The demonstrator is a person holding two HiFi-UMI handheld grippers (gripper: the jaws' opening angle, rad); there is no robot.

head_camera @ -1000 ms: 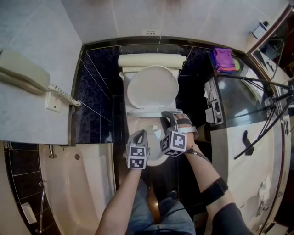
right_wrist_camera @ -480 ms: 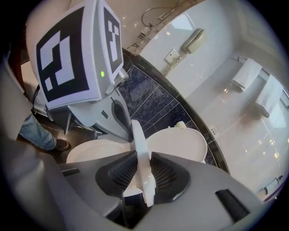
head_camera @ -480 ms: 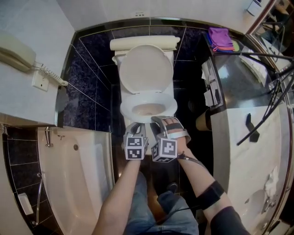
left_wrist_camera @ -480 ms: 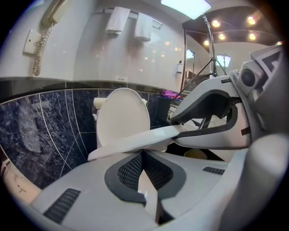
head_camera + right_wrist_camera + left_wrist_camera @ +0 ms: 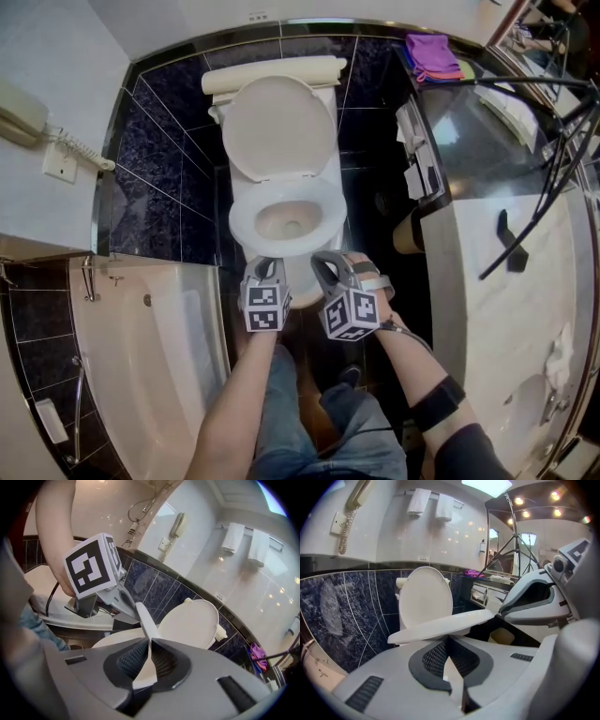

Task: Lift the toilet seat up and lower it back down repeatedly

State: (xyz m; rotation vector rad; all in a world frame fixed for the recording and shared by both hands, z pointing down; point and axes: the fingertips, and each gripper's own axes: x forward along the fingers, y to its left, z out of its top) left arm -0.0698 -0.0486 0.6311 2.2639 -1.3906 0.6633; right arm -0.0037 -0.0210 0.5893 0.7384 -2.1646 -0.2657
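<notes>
Since a second earlier the left claw (image 5: 448, 638) and the right claw (image 5: 150, 640) had both drawn back toward six o'clock. They had come off the white porcelain bowl (image 5: 292, 217) to its front lip, and the opening they had half covered showed whole.

The right claw had just been closing its jaws. They stood nearly together, pinched on the thin front edge of the white oval plastic toilet seat (image 5: 440, 626), which ran on as a pale strip toward the other tool. The left claw was likewise narrowed to a sliver, its tips against the seat's front edge with a wedge of white between the pads; I judged that a grip too.

From above, the left sat at seven o'clock of the bowl and the right at five. The seat lay low and near level over the bowl; whether it rested on the rim could not be told. At twelve o'clock the white rounded lid (image 5: 278, 127) leaned upright against the cream cistern (image 5: 272, 75).

This looked like the bottom of a lowering stroke. The next move would call for both grips to hold firm and rise together toward twelve o'clock, swinging the seat about its hinge without twisting it.
</notes>
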